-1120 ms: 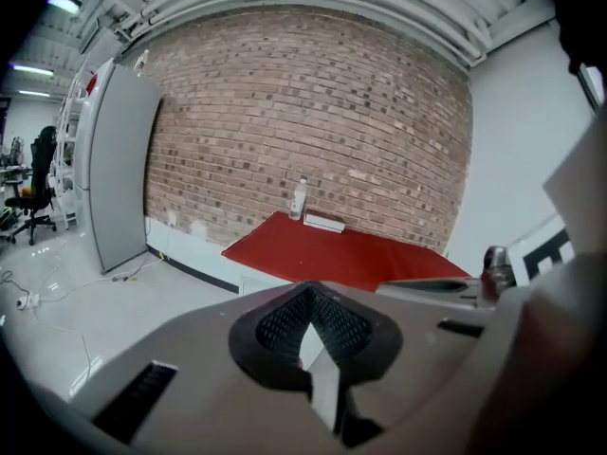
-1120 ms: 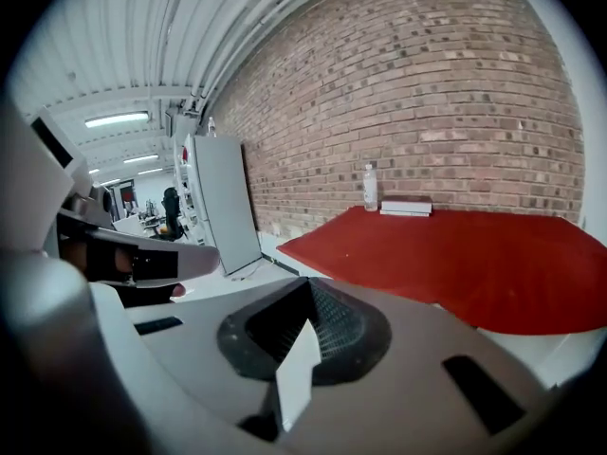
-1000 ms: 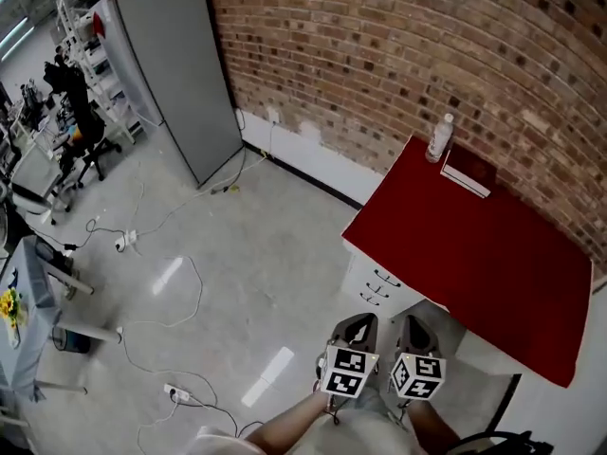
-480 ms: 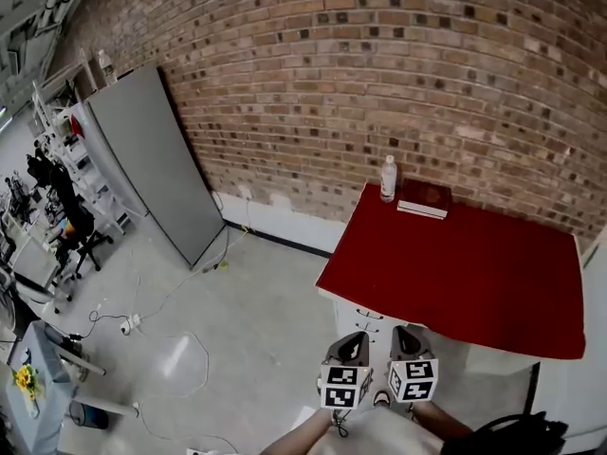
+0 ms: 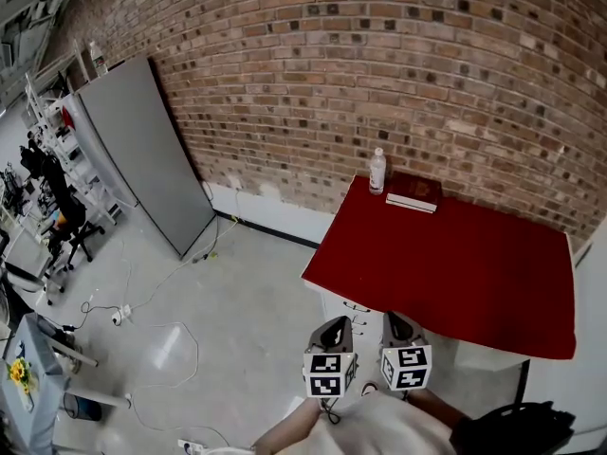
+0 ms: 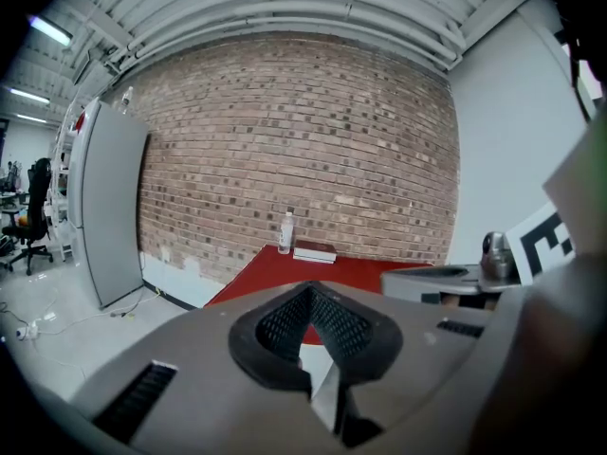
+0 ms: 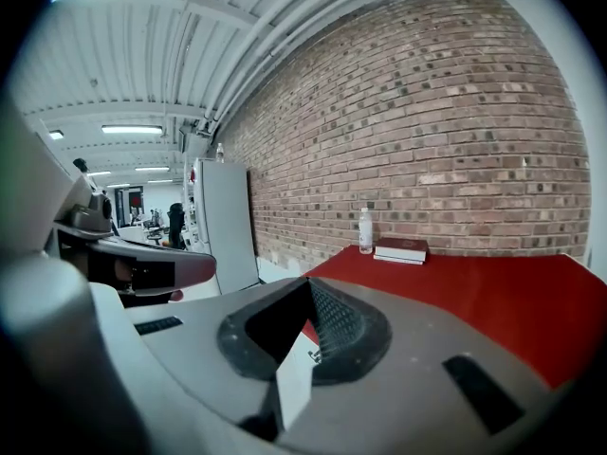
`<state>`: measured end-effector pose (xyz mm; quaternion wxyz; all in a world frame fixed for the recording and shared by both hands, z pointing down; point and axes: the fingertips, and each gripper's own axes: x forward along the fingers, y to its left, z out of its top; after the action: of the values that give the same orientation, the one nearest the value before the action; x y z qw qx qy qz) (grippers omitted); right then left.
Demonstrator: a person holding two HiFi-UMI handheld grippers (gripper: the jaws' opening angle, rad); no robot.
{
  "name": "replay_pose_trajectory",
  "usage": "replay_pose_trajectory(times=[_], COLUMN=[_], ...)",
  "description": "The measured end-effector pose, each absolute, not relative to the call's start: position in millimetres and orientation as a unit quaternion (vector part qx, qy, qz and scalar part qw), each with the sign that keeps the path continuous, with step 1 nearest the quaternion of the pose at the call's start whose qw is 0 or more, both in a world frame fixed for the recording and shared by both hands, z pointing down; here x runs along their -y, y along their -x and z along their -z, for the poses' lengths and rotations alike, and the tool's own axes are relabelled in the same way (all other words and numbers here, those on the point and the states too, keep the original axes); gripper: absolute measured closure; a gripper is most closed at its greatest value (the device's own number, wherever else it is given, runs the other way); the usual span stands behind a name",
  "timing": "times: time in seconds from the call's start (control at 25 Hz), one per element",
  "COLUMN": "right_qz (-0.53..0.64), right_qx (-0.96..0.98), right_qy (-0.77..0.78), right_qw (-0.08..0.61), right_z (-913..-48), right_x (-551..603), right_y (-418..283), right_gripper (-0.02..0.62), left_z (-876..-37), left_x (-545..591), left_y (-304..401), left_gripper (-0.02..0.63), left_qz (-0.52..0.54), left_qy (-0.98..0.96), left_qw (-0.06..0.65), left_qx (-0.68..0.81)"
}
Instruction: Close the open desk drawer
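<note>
A desk with a red top (image 5: 446,263) stands against the brick wall. Its white drawer unit (image 5: 353,313) sits under the top's near-left corner, with thin handles on the fronts; I cannot tell which drawer stands out. My left gripper (image 5: 334,327) and right gripper (image 5: 395,322) hang side by side close to my body, short of the drawer unit and touching nothing. In the left gripper view the left gripper (image 6: 321,368) has its jaws together and empty. The right gripper (image 7: 292,349) looks the same, pointing over the red top (image 7: 474,282).
A clear bottle (image 5: 377,172) and a dark red book (image 5: 413,197) stand at the desk's far edge by the wall. A tall grey cabinet (image 5: 142,150) stands at left. Cables (image 5: 142,301) trail over the grey floor. A black bag (image 5: 512,429) lies at lower right.
The head view has lifted and pulled back, so the desk now sits farther off and more wall shows. Both grippers have stayed close together near my body, still shut.
</note>
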<state>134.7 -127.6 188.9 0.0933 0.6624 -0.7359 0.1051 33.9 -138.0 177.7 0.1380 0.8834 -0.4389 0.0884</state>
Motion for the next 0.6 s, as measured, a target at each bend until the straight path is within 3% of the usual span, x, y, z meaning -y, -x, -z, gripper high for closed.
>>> replay_pose_trajectory(times=[0.6], right_qz=[-0.072], right_qx=[0.736], right_qy=[-0.671], right_qw=[0.055], right_z=[-156.3], right_x=[147.3], right_y=[-141.0], right_gripper=[0.597], left_z=[-152.0], left_x=[171.3], left_y=[-48.0], left_gripper=[0.597], left_qz=[-0.052], left_qy=[-0.888], left_qw=[0.128], left_qx=[0.439])
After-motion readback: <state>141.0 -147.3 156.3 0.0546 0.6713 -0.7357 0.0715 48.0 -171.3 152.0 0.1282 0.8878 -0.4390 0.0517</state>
